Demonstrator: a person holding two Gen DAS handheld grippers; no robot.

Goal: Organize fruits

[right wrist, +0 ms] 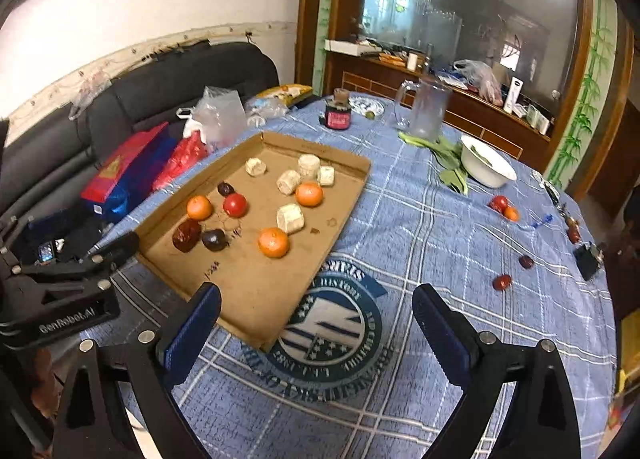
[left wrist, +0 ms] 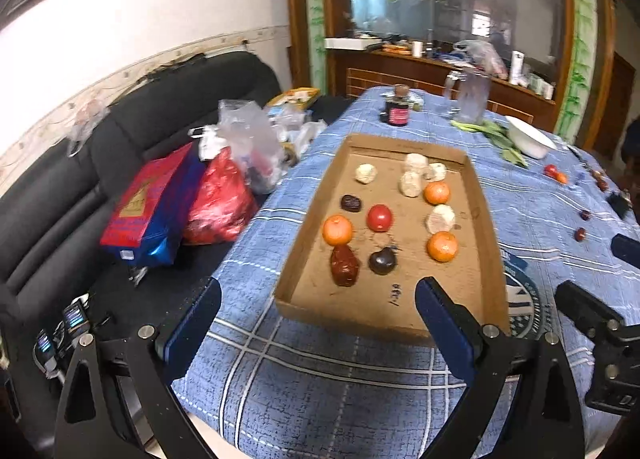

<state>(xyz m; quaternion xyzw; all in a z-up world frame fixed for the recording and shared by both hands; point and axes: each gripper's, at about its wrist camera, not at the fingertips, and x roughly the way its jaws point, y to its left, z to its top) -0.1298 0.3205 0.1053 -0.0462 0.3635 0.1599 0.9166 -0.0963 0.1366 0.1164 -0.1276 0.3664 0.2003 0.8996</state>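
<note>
A shallow cardboard tray (left wrist: 486,219) (right wrist: 344,195) lies on the blue checked tablecloth. It holds three oranges (left wrist: 337,230) (right wrist: 273,242), a red tomato (left wrist: 379,217) (right wrist: 235,205), dark red dates (left wrist: 344,265) (right wrist: 186,235), a dark plum (left wrist: 382,261) (right wrist: 213,239) and several pale peeled chunks (left wrist: 440,218) (right wrist: 290,218). More small fruits lie loose on the cloth to the right (right wrist: 502,282) (left wrist: 581,234). My left gripper (left wrist: 318,309) is open and empty in front of the tray's near edge. My right gripper (right wrist: 316,313) is open and empty over the cloth's round emblem.
A white bowl (right wrist: 490,169) with green leaves (right wrist: 448,161), a glass pitcher (right wrist: 426,111) and a dark jar (right wrist: 338,115) stand at the far side. A black sofa (left wrist: 80,187) on the left holds bags and a red-blue box (left wrist: 148,211). A wooden counter stands behind.
</note>
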